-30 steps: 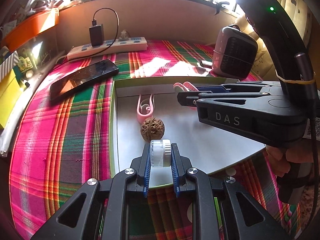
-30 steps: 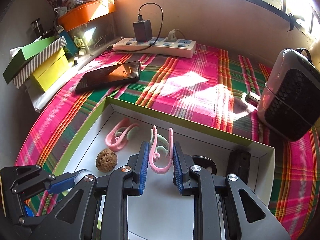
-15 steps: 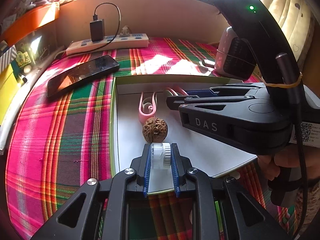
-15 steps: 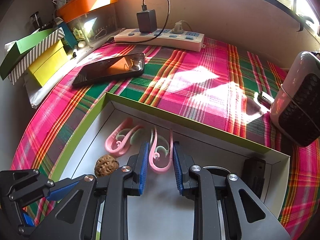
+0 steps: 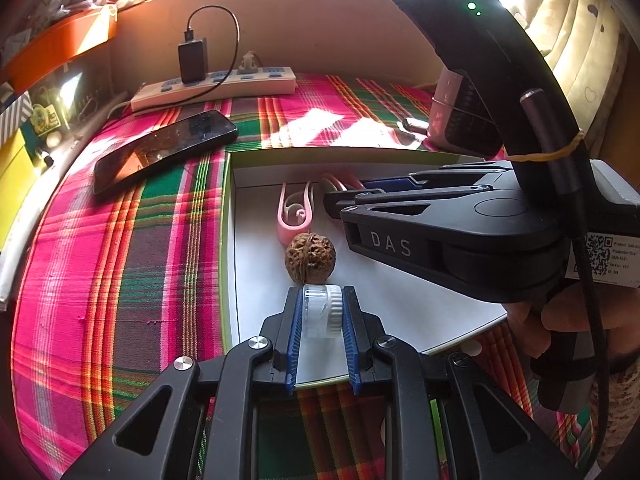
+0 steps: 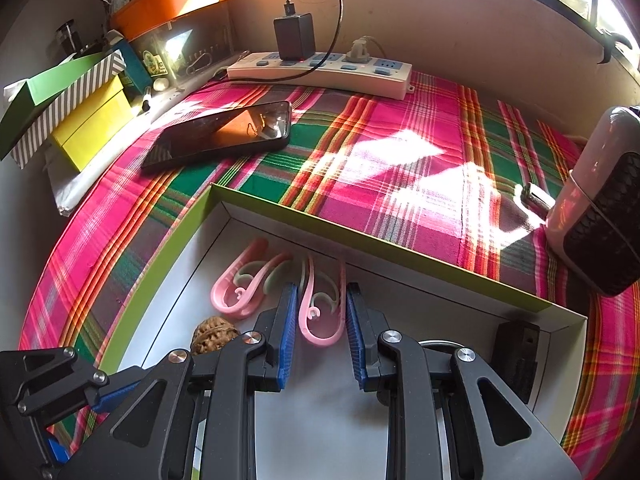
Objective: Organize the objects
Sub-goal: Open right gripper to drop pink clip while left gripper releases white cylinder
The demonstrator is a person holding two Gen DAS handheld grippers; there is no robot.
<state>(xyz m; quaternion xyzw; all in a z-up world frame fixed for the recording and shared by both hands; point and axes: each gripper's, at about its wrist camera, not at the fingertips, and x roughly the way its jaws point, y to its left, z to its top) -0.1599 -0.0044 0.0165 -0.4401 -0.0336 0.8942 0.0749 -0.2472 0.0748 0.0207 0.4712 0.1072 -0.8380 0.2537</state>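
A white tray with a green rim [image 5: 225, 240] [image 6: 168, 248] lies on the plaid cloth. My left gripper [image 5: 320, 312] is shut on a small clear jar with a white cap [image 5: 322, 310], held over the tray's near edge just behind a walnut [image 5: 310, 258] [image 6: 212, 340]. My right gripper [image 6: 322, 312] is open, its blue pads either side of a pink ear hook [image 6: 320, 308] that lies on the tray floor. A second pink ear hook [image 6: 244, 284] [image 5: 294, 210] lies to its left. The right gripper [image 5: 344, 196] reaches in from the right in the left wrist view.
A black phone [image 6: 220, 136] [image 5: 164, 148] lies on the cloth behind the tray. A white power strip with a charger [image 6: 320, 68] is at the back wall. A small heater [image 6: 600, 208] stands at right. A black block [image 6: 516, 356] sits in the tray's right corner. Coloured boxes [image 6: 80, 120] stand at left.
The right gripper's jaws have widened around the pink ear hook, which now rests on the tray. The left gripper has edged forward with the jar toward the walnut.
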